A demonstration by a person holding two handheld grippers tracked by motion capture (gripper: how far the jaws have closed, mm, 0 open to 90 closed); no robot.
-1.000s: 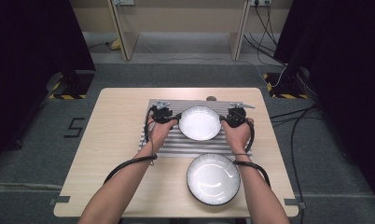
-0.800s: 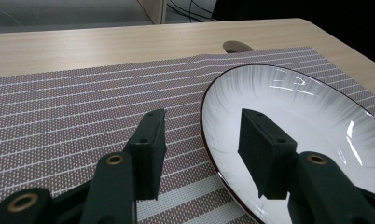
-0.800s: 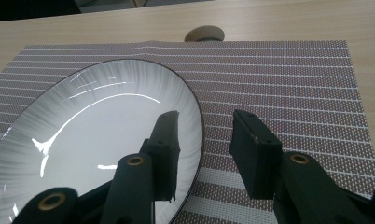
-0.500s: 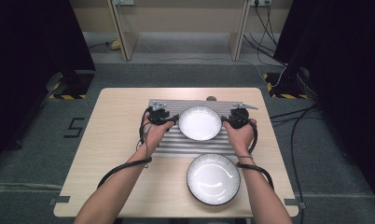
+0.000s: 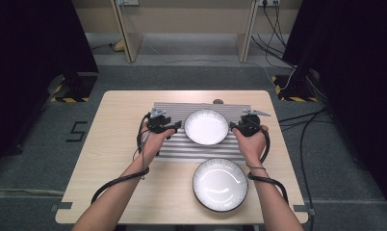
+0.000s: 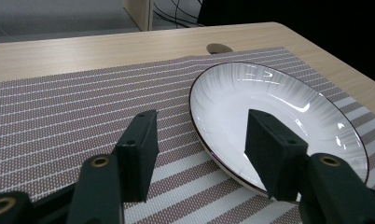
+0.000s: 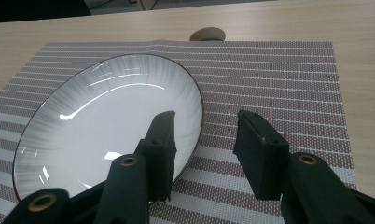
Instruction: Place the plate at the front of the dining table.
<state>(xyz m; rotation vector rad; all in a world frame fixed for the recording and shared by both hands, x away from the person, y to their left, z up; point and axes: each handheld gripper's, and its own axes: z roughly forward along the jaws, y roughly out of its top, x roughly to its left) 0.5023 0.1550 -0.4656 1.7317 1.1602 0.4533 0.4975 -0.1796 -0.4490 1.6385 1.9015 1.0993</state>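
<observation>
The round white ribbed plate with a thin dark rim [image 5: 206,126] lies on the striped grey placemat [image 5: 182,149] between the left gripper [image 5: 173,127] and right gripper [image 5: 234,127], both wide open and holding nothing; it looks stiff, glossy, breakable; best gripped at the opposite rims.

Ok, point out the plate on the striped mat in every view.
High view: plate on the mat, centre, between both grippers.
Left gripper view: plate on the mat, right half.
Right gripper view: plate on the mat, left half.
Shared landmark: round table inset beyond the mat.
</observation>
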